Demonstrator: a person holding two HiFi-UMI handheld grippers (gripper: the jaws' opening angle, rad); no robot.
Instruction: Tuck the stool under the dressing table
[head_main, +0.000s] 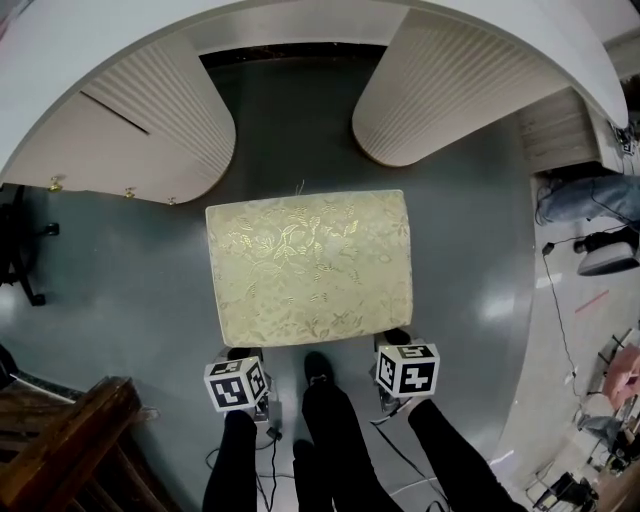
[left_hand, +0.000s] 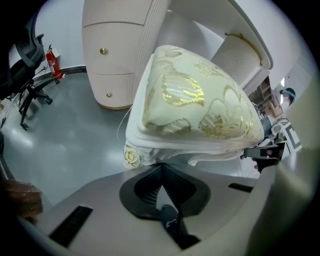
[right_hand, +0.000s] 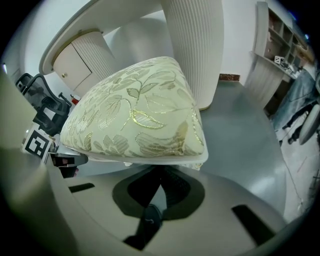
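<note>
Your left gripper (left_hand: 159, 165) and right gripper (right_hand: 160, 170) clamp the stool's (head_main: 308, 265) near edge; the dressing table's (head_main: 300, 18) kneehole lies straight ahead.

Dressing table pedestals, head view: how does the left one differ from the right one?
The left pedestal shows a flat panelled face with small gold knobs beside its ribbed curve; the right pedestal shows ribbing only. A black office chair stands next to the left pedestal; a pale shelf unit next to the right pedestal. Shared: both cream, round-ended, under one curved top, flanking the gap beyond the stool.
</note>
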